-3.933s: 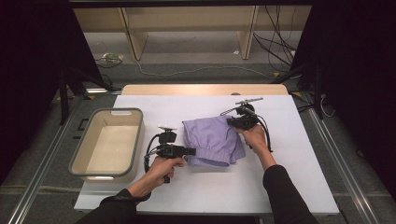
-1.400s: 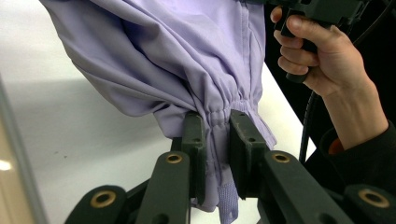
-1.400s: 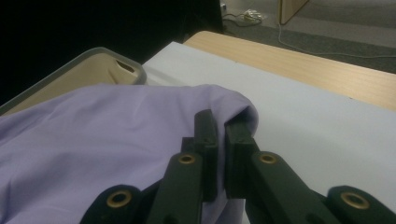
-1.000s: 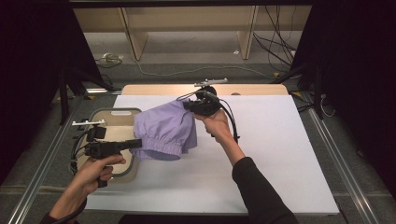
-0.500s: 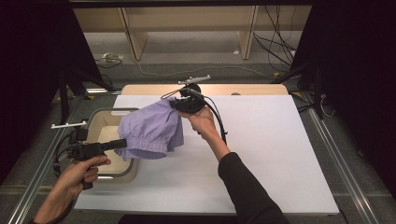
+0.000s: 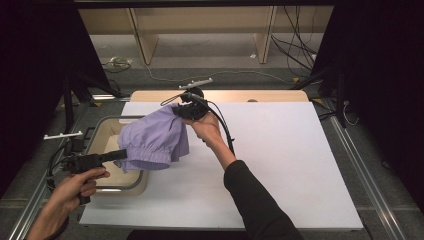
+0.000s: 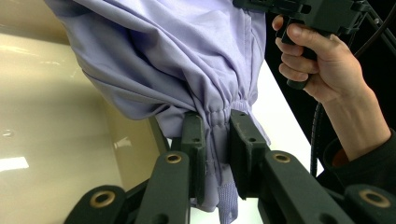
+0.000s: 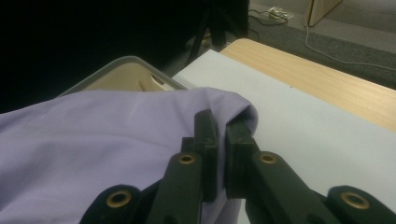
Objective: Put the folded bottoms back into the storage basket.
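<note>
Both tools clenched on lilac cloth (image 6: 152,140) over tub (image 6: 102,131) (gathered hem pinch clear in left gripper view)

The white counter (image 6: 280,160) lies bare to the right of the right forearm and along its near edge, so a gripper could pass freely there. At the left, the beige bin (image 6: 102,132) stands with raised walls, and the lilac cloth (image 6: 152,140) hangs over its right rim, blocking the way in from that side. The cloth stretches between the left gripper (image 6: 122,155) and right gripper (image 6: 177,107), closing the gap between them.
</note>
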Demonstrator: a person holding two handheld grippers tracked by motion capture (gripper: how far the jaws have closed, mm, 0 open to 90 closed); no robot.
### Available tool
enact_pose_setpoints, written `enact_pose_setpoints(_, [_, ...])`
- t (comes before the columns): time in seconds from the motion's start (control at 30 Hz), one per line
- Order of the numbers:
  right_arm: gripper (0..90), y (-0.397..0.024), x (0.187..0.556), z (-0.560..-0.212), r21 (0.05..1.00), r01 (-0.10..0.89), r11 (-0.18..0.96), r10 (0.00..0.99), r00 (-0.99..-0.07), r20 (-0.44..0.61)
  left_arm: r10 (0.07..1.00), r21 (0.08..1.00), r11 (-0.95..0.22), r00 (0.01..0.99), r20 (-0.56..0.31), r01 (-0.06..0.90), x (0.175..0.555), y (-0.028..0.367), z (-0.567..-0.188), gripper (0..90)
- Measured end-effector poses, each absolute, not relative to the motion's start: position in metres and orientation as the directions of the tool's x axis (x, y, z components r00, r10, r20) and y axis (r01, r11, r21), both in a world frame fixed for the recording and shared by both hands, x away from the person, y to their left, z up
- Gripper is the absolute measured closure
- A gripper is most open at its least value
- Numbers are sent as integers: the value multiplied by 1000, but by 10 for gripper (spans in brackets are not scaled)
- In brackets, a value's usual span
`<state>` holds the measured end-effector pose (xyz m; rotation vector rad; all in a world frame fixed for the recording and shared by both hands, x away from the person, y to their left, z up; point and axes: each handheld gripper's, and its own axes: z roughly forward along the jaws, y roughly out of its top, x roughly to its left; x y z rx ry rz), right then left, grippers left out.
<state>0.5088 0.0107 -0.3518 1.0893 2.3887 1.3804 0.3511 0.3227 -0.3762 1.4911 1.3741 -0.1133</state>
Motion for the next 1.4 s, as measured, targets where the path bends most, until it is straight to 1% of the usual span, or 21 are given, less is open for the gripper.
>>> enact_pose_setpoints(0.17, [866, 18, 510, -349, 808, 506, 302, 668, -717, 199, 683, 618, 212, 338, -648, 757, 351, 329, -374, 770])
enact_pose_setpoints(0.7, [866, 47, 514, -347, 807, 501, 314, 664, -723, 191, 687, 613, 240, 315, -655, 752, 351, 355, -373, 770])
enact_pose_setpoints(0.83, [866, 54, 515, -347, 804, 501, 320, 662, -726, 189, 689, 621, 229, 326, -648, 750, 350, 361, -372, 770])
enact_pose_setpoints(1.13, [865, 69, 514, -343, 803, 495, 332, 654, -734, 182, 698, 625, 239, 315, -643, 743, 348, 375, -369, 768])
enact_pose_setpoints(1.27, [865, 77, 515, -346, 799, 496, 340, 651, -737, 180, 711, 626, 233, 308, -632, 744, 347, 381, -369, 768])
enact_pose_setpoints(1.4, [865, 84, 515, -347, 795, 499, 345, 651, -737, 181, 713, 615, 255, 284, -641, 746, 348, 388, -374, 767])
